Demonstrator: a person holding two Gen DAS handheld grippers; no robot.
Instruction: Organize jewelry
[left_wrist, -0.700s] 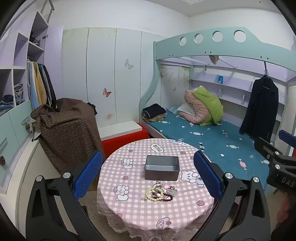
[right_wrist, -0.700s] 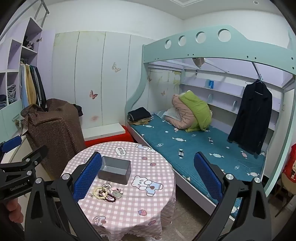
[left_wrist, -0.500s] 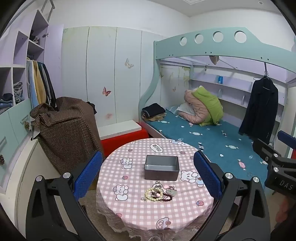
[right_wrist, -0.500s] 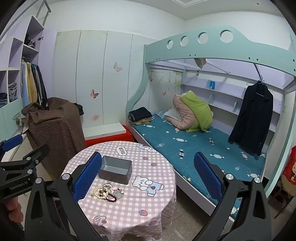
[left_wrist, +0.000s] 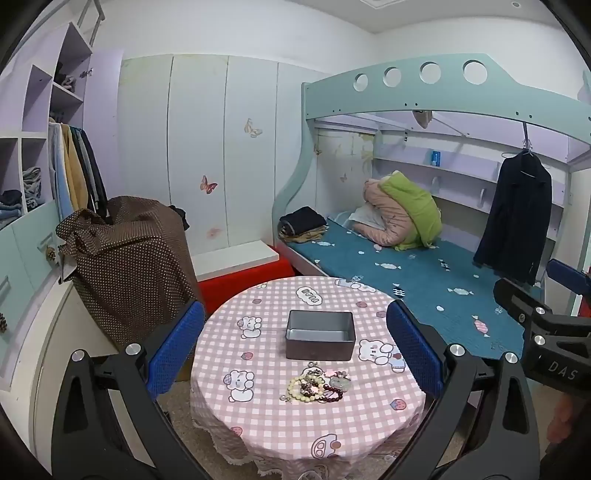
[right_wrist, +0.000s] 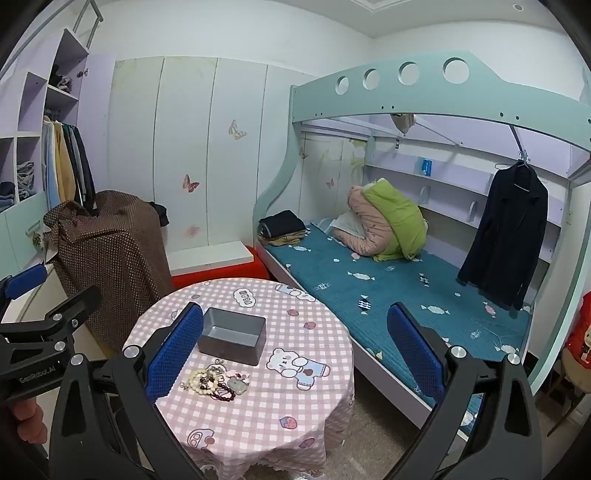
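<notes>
From the left wrist view I see my left gripper (left_wrist: 295, 345) with its jaws spread as wide as they go and nothing between them, framing the round table (left_wrist: 258, 417) in the lower middle of the frame. The grey tray (left_wrist: 320, 340) sits empty near the table's centre, and the jewelry pile (left_wrist: 318, 384), beaded bracelets and a pendant, lies just below it, close but apart; I judge the tray is there to take the pieces, so nothing is sorted yet. At the right edge I catch part of the right gripper (left_wrist: 546, 325), held off the table. From the right wrist view, my right gripper (right_wrist: 295, 345) is equally wide and empty, aimed more toward the bed (right_wrist: 388, 291), so the table sits lower left and the jewelry pile (right_wrist: 216, 384) lies beside the left blue pad. This view shows the tray's (right_wrist: 232, 339) inner floor at an angle and the left gripper's (right_wrist: 40, 321) side, with fingers (right_wrist: 26, 421) below it.
</notes>
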